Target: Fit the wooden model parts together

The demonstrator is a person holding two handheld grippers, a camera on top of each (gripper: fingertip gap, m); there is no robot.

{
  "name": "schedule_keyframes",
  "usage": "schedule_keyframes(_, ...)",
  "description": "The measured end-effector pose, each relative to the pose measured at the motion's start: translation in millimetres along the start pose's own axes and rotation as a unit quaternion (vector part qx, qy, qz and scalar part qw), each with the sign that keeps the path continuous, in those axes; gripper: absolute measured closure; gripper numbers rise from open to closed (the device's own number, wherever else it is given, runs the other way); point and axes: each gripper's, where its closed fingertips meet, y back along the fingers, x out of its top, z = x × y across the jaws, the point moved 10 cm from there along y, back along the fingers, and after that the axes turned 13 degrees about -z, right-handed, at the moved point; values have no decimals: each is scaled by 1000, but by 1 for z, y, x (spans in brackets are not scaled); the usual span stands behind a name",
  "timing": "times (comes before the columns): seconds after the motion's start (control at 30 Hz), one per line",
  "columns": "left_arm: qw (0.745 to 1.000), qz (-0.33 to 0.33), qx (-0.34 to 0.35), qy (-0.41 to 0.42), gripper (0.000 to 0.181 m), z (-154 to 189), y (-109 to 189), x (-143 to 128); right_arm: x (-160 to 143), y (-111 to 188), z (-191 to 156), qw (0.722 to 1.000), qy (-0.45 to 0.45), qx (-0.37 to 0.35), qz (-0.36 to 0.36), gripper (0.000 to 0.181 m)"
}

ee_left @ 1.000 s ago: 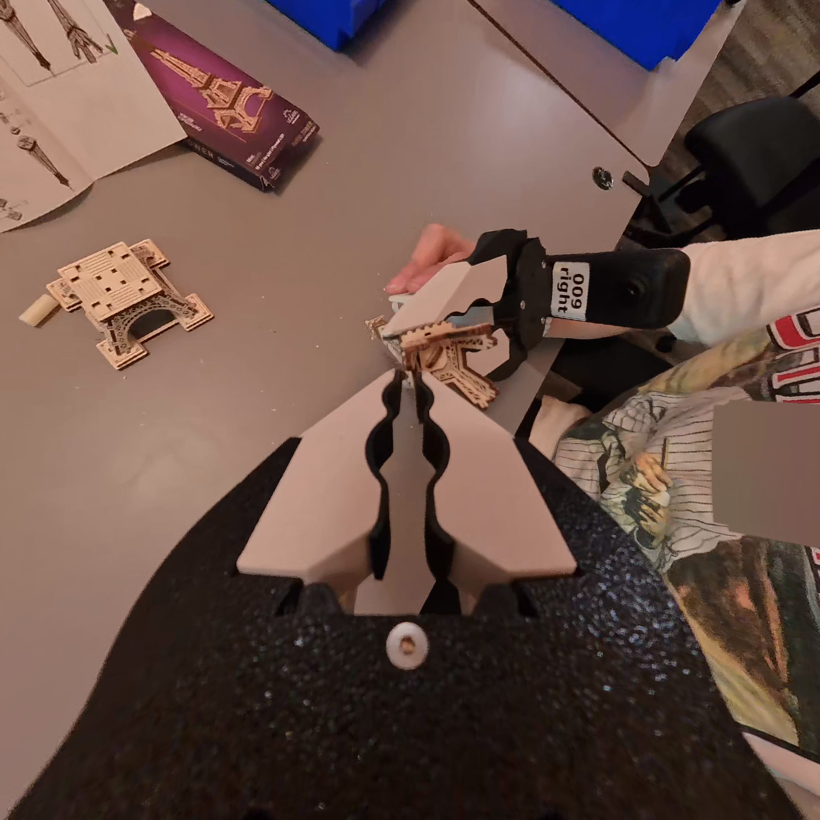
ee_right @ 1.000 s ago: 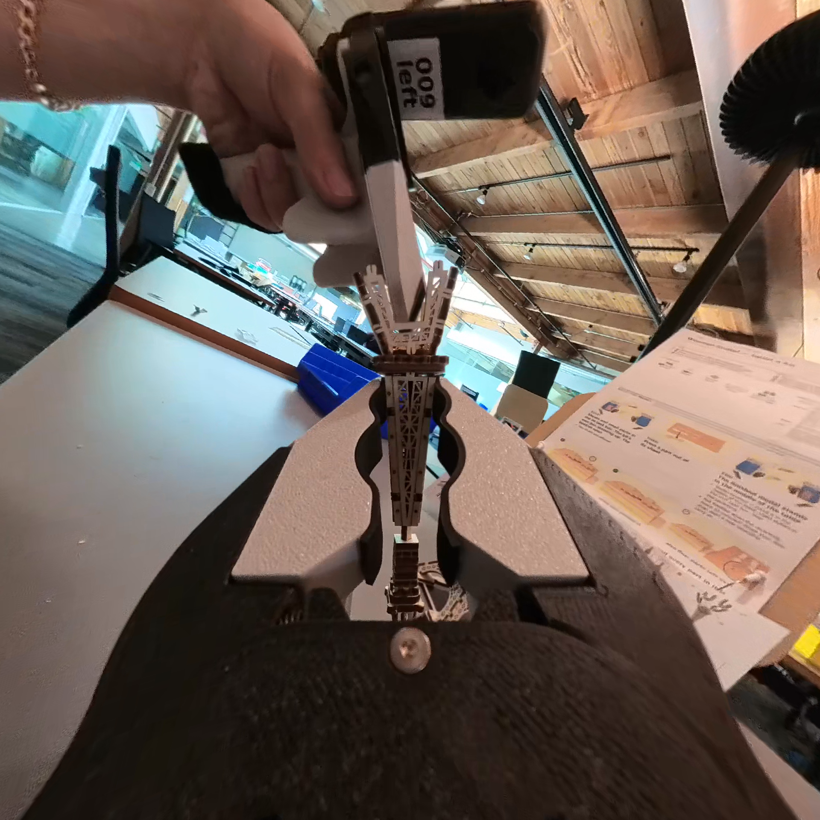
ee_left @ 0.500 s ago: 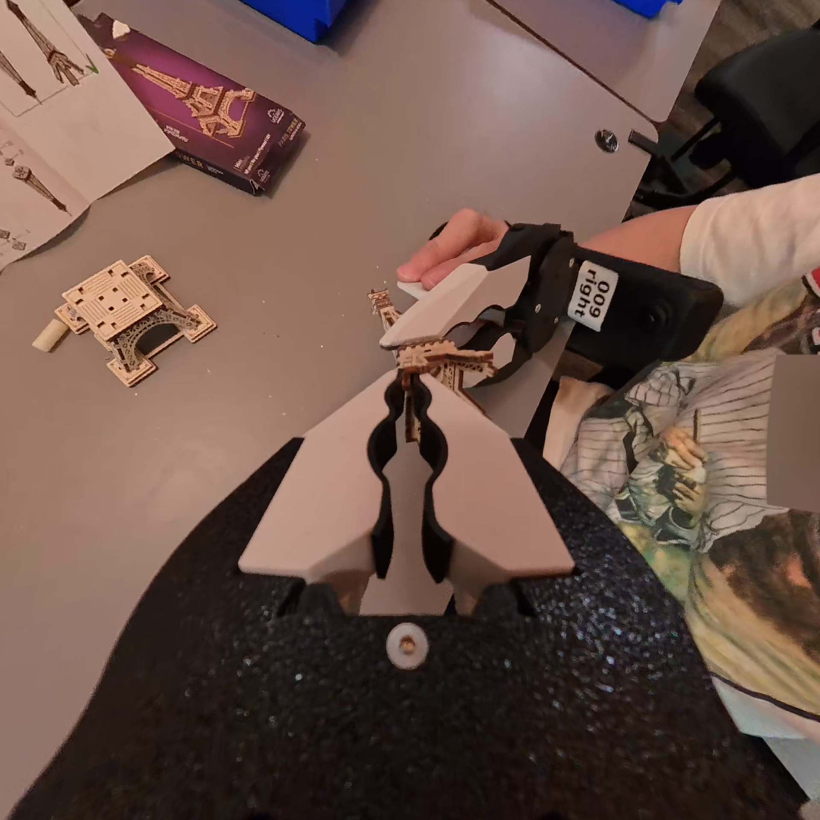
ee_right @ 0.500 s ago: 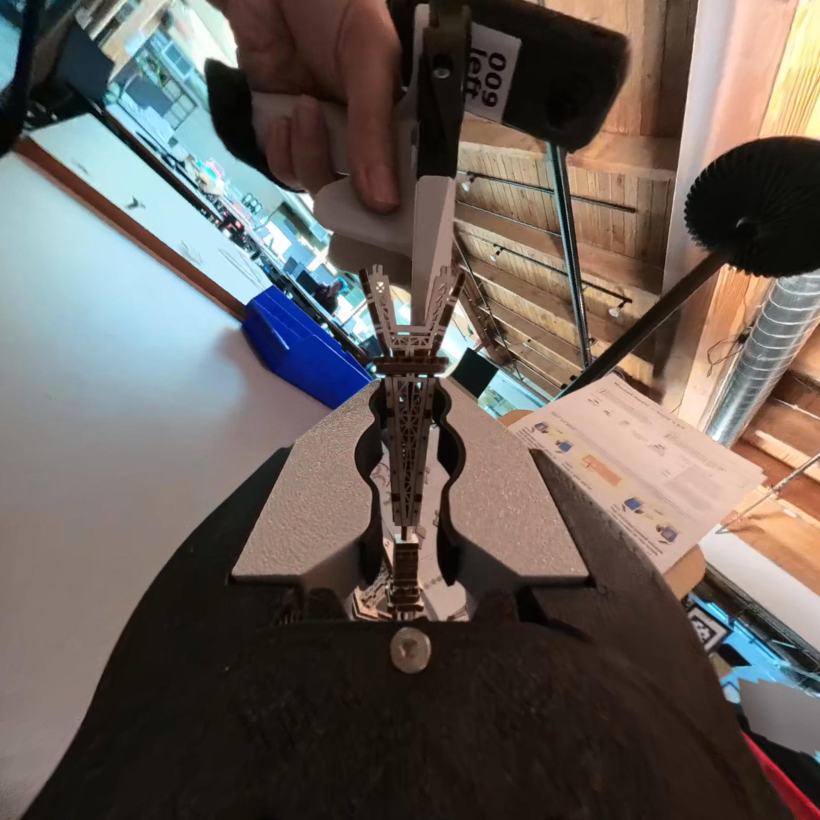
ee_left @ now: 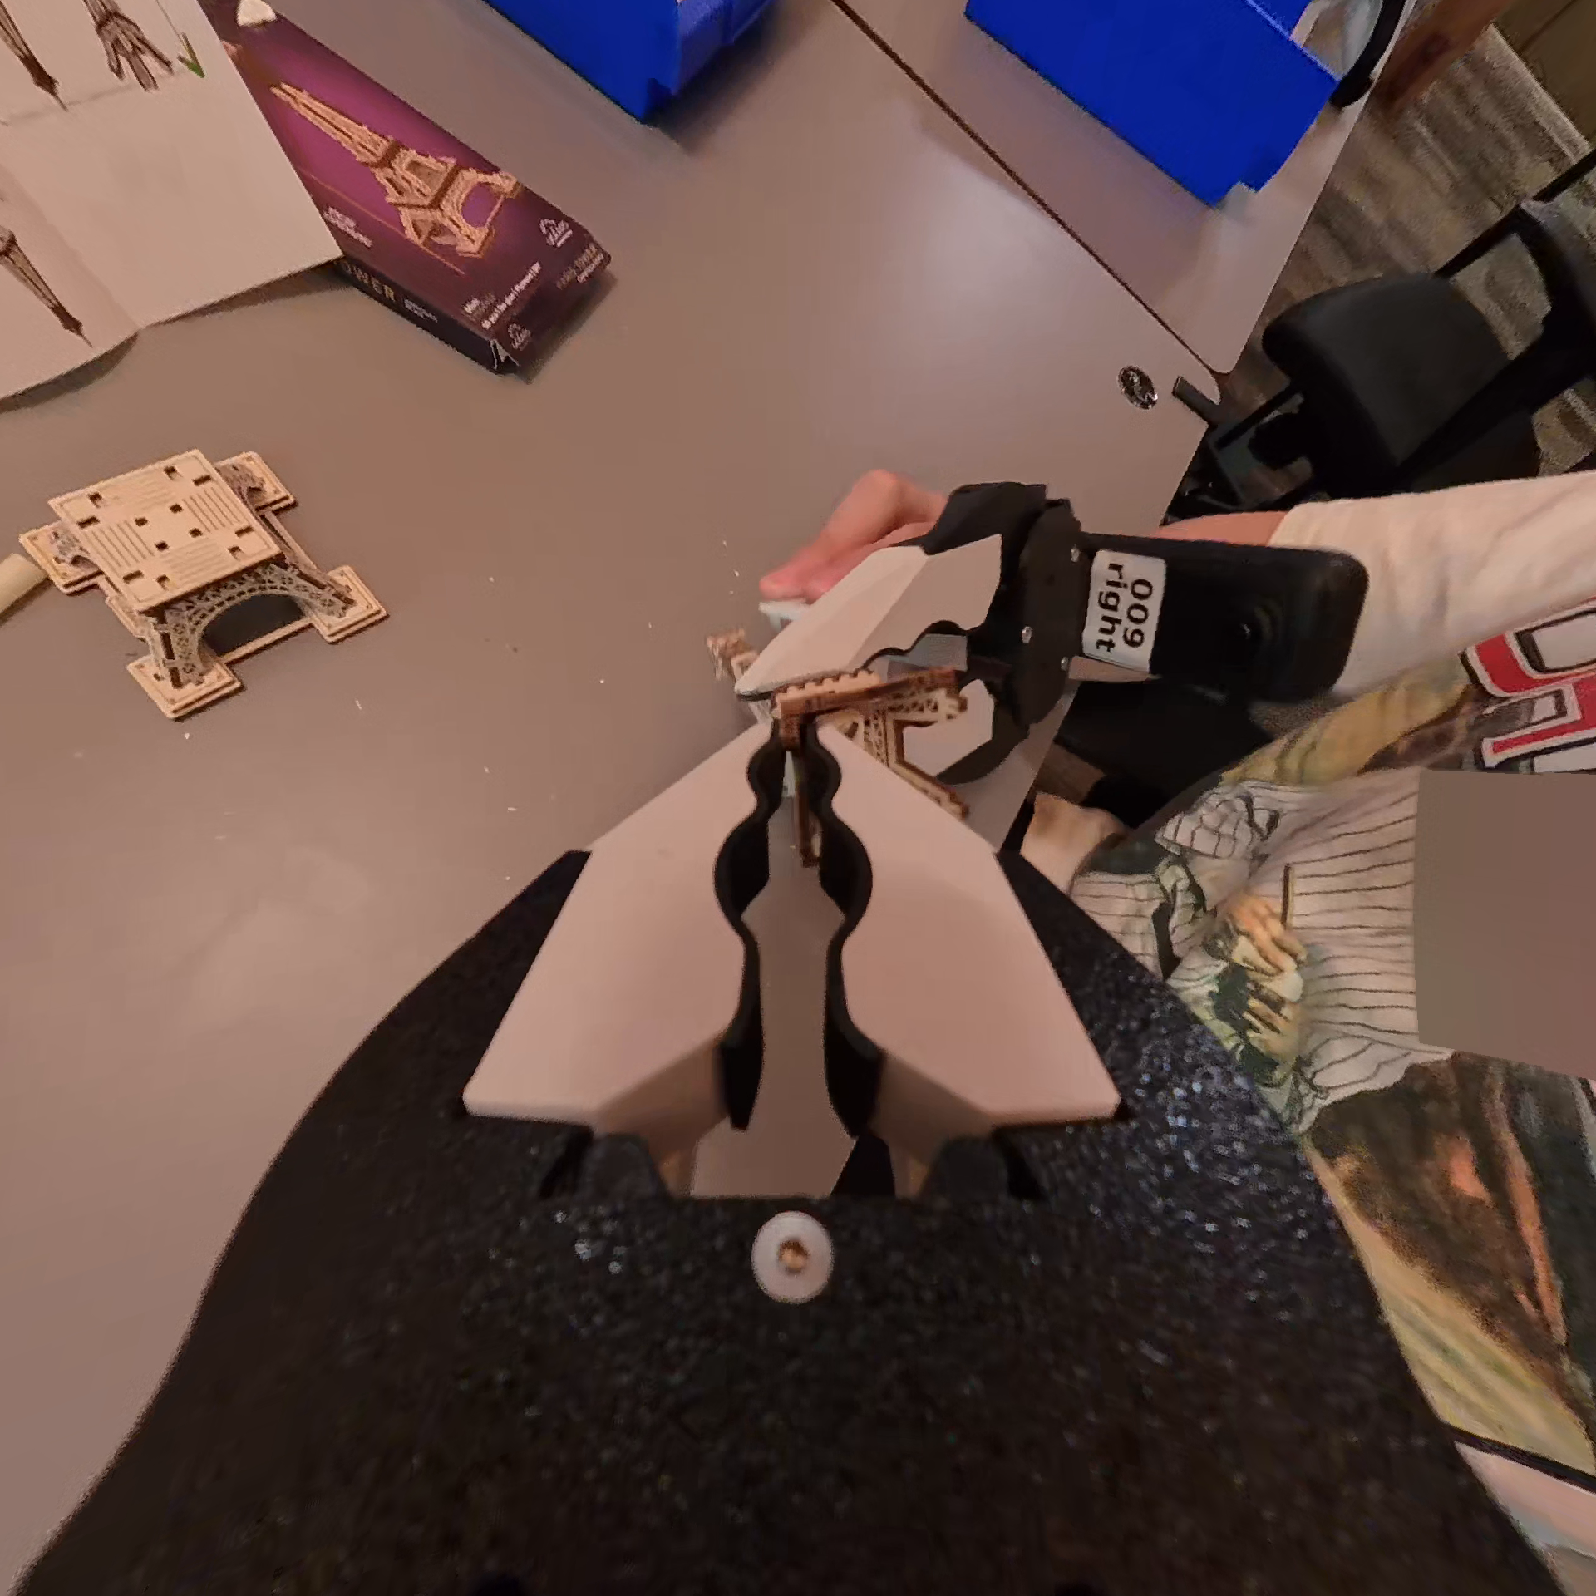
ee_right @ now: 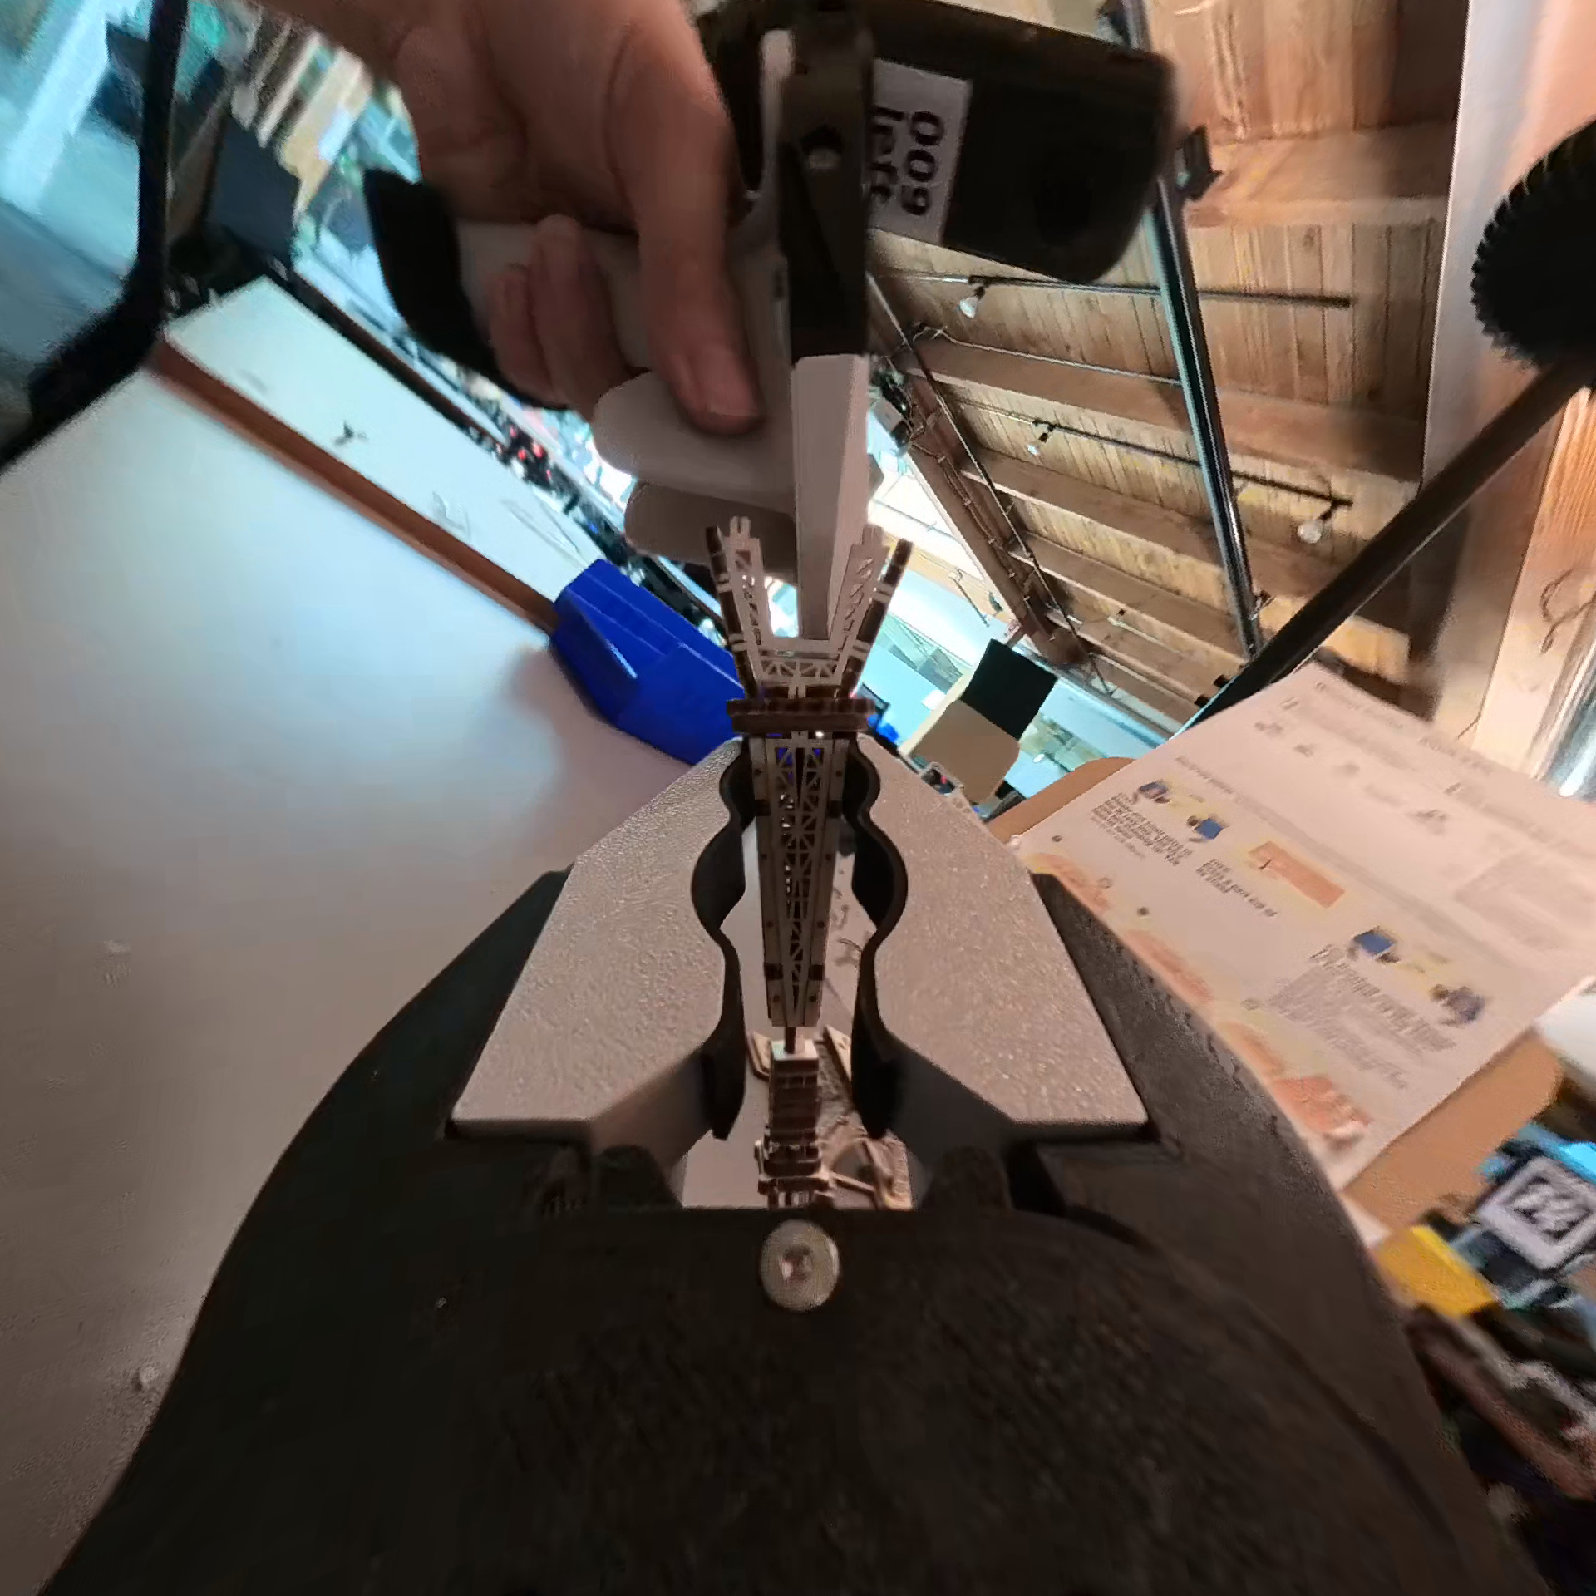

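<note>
My right gripper (ee_right: 796,760) is shut on the slim upper section of a wooden lattice tower (ee_right: 794,864), whose spread legs (ee_right: 743,596) point away from it. My left gripper (ee_left: 794,743) meets it from the other side, shut on one of those legs (ee_left: 807,803). It comes down from above in the right wrist view (ee_right: 825,604). The right gripper also shows in the left wrist view (ee_left: 760,682), held above the table's near edge. The tower's wide arched base (ee_left: 190,570) stands alone on the grey table (ee_left: 604,432), far left.
A purple kit box (ee_left: 432,199) and an instruction sheet (ee_left: 129,173) lie at the back left. Blue bins (ee_left: 1149,78) stand at the far edge. A small cream cylinder (ee_left: 13,587) lies beside the base. A black chair (ee_left: 1399,371) stands past the table's right edge.
The wooden leg has slid deeper between my left fingers. Both grippers have tilted and shifted slightly while still joined at the tower section. The base has not moved.
</note>
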Motion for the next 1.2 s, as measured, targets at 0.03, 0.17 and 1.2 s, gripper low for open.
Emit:
schedule_keyframes(0.03, 1000, 5, 7, -1, 177, 1, 2, 3, 0, -1, 2, 999, -36, 9, 10, 164)
schedule_keyframes(0.17, 999, 23, 24, -7, 164, 5, 9, 10, -3, 1, 8, 993, -111, 30, 30, 163)
schedule_keyframes(1.2, 935, -124, 200, -267, 177, 29, 7, 12, -26, -18, 18, 843, -441, 308, 1, 163)
